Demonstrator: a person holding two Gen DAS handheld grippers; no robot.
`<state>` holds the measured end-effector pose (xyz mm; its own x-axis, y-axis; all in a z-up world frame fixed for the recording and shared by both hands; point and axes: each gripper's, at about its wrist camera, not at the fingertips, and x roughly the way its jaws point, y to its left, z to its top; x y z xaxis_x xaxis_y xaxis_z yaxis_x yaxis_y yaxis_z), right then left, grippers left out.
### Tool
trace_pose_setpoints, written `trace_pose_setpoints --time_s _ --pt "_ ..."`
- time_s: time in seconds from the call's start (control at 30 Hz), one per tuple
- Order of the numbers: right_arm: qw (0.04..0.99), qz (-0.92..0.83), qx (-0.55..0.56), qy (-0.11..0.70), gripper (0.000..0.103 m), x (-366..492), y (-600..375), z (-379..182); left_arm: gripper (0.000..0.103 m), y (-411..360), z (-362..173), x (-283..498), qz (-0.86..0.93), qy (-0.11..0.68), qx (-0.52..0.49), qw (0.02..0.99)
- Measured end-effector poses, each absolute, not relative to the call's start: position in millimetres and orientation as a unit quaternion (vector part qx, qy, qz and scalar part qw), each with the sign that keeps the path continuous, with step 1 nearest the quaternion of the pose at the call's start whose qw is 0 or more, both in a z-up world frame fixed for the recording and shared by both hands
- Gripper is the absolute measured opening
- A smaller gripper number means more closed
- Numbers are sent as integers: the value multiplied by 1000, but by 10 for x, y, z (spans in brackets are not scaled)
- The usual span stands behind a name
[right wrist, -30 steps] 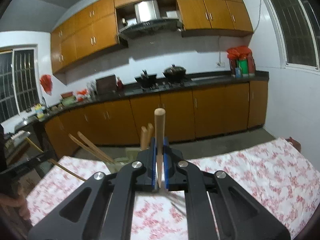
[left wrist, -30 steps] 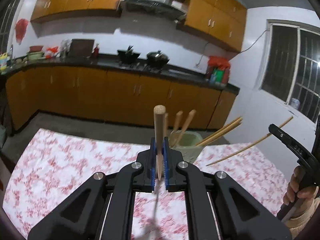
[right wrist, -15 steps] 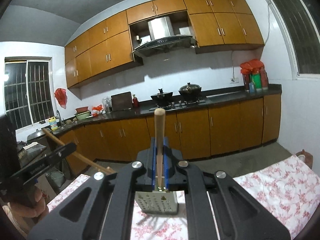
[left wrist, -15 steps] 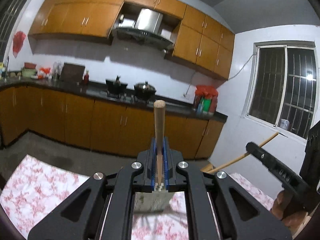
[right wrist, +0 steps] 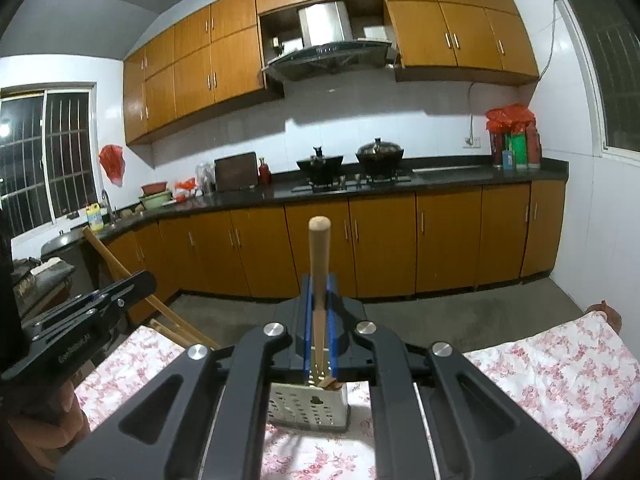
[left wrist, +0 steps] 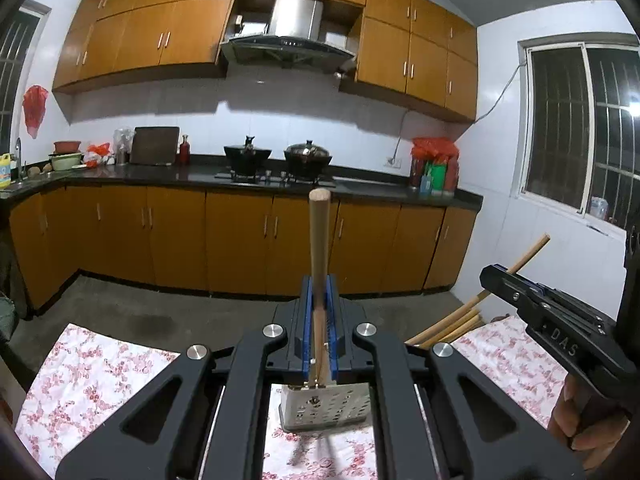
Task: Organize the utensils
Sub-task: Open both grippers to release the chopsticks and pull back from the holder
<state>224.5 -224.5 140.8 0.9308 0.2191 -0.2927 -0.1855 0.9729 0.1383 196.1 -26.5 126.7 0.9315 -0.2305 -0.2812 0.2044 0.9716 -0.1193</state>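
Note:
My left gripper [left wrist: 319,280] is shut on an upright round wooden handle [left wrist: 319,240]. A perforated metal piece [left wrist: 324,408] shows just under its pads; I cannot tell whether it is joined to the handle. My right gripper [right wrist: 319,280] is shut the same way on a second wooden handle [right wrist: 319,248], above a similar perforated metal piece [right wrist: 308,404]. Each gripper shows in the other's view, the right gripper [left wrist: 492,274] with its stick [left wrist: 532,252] slanting up, the left gripper [right wrist: 140,280] with its stick [right wrist: 104,252].
A floral tablecloth [left wrist: 100,368] covers the table below both grippers. Several wooden sticks [left wrist: 448,326] poke up between the two grippers; their holder is hidden. A hand [left wrist: 580,420] grips the right tool. Kitchen cabinets [right wrist: 440,240] and a counter stand beyond the floor.
Both grippers have risen and tipped up, still shut on their handles. The green holder has dropped out of sight behind them. A perforated metal piece has come into view under each pair of pads.

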Motion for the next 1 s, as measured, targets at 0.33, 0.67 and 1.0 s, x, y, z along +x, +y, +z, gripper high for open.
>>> trace_pose_setpoints --time_s 0.33,0.67,1.0 --pt "982 95 51 157 32 2233 -2263 1333 18 -224 1244 2011 -115 162 -54 979" --pt "985 78 56 146 72 1750 -2421 1346 60 -32 1349 1665 -103 140 -57 983" --pt "992 34 -23 123 99 910 -2146 1017 101 96 1119 924 -55 116 -6 992"
